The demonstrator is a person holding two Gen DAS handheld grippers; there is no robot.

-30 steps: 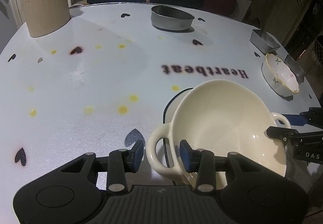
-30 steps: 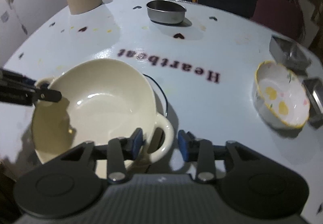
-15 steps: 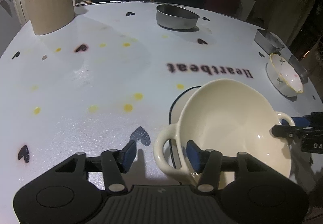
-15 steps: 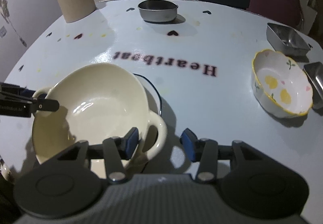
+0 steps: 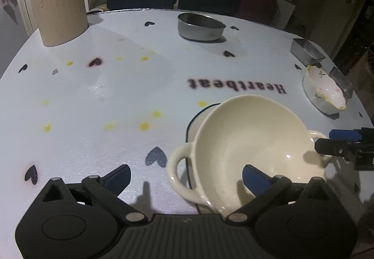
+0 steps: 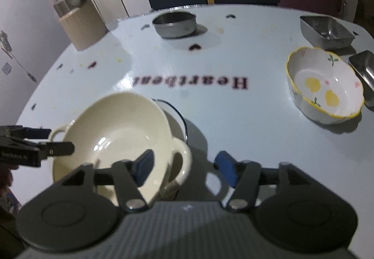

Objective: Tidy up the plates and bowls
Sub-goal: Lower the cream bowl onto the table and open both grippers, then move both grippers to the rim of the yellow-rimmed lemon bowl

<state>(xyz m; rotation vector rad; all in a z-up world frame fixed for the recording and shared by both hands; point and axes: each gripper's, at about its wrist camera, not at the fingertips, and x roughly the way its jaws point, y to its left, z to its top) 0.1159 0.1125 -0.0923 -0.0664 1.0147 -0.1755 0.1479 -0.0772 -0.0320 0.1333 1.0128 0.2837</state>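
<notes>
The cream bowl (image 5: 252, 142) sat tilted on a blue-rimmed plate (image 5: 194, 118) at the near edge of the table (image 5: 105, 95). The left gripper (image 5: 185, 177) stood wide apart, its fingers on either side of the bowl's left handle (image 5: 177, 172) and holding nothing. The right gripper (image 6: 184, 165) was likewise spread wide around the right handle (image 6: 182, 160), empty. A flowered bowl (image 6: 325, 93) rested well apart to the right, just beside two steel trays (image 6: 326, 31). A steel bowl (image 5: 199, 26) stood at the far side, and a beige canister (image 5: 59, 16) stood at the far left.
</notes>
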